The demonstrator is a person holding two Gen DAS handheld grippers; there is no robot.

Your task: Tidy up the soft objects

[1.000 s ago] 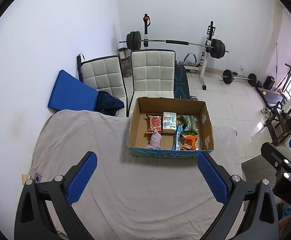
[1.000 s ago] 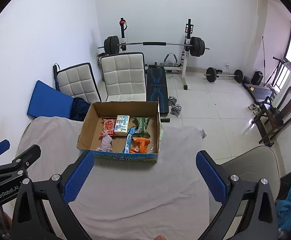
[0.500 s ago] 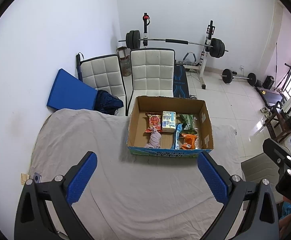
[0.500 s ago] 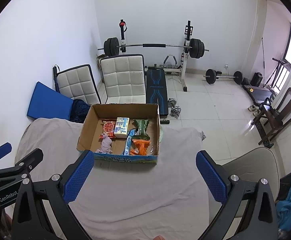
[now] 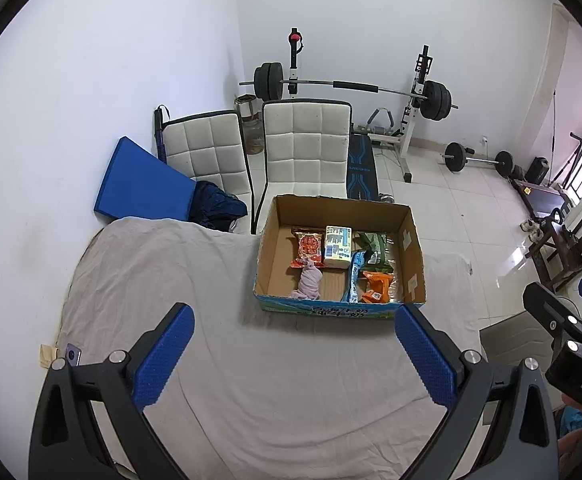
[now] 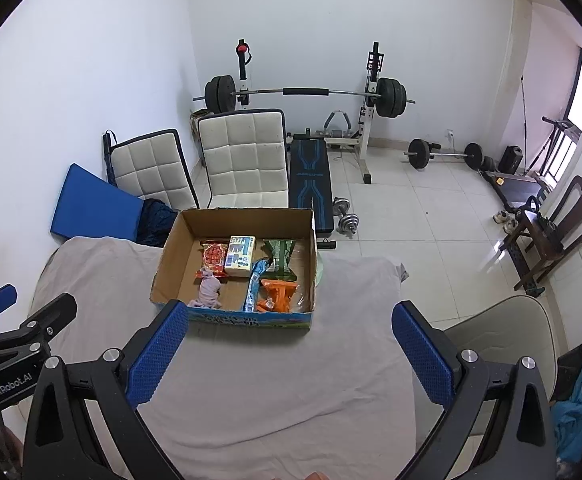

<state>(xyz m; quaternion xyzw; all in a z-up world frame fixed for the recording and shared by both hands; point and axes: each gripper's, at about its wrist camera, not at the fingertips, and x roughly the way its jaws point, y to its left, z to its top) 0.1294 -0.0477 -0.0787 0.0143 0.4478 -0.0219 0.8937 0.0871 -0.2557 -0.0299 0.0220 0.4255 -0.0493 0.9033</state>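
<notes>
1 open cardboard box [image 5: 413, 248] sits on a table covered with a grey cloth [image 5: 163, 280], toward the far side. Inside lie 6 soft items. On the left, a red snack pack [image 5: 307, 247] lies at the far end with a pale pink cloth bundle [image 5: 308, 283] just near of it, touching its near edge. In the middle, a cream tissue pack [image 5: 337, 247] with blue print lies beside the red pack. To the right are a green packet [image 5: 373, 246], a long blue packet [image 5: 355, 276] running near to far, and an orange packet [image 5: 377, 287] at the near right corner, wrapped in clear plastic. The pink bundle is twisted and crumpled; what it is cannot be told. The box's near wall carries blue and green print, too small to read.

The left gripper [image 5: 293, 354] hovers over the bare cloth near of the box, its 2 blue pads spread wide and holding nothing. The right gripper [image 6: 289, 350] hovers likewise, just as wide and empty; its left pad [image 6: 157, 354] overlaps the box's near left corner in the right view.

Beyond the table stand 2 white quilted chairs [image 5: 307, 148], 1 blue mat [image 5: 143, 186] against the wall, 1 barbell rack [image 5: 351, 88], 1 bench [image 6: 309, 184] and a second barbell [image 6: 445, 155] on the floor. The near table edge is cut off in both views.
</notes>
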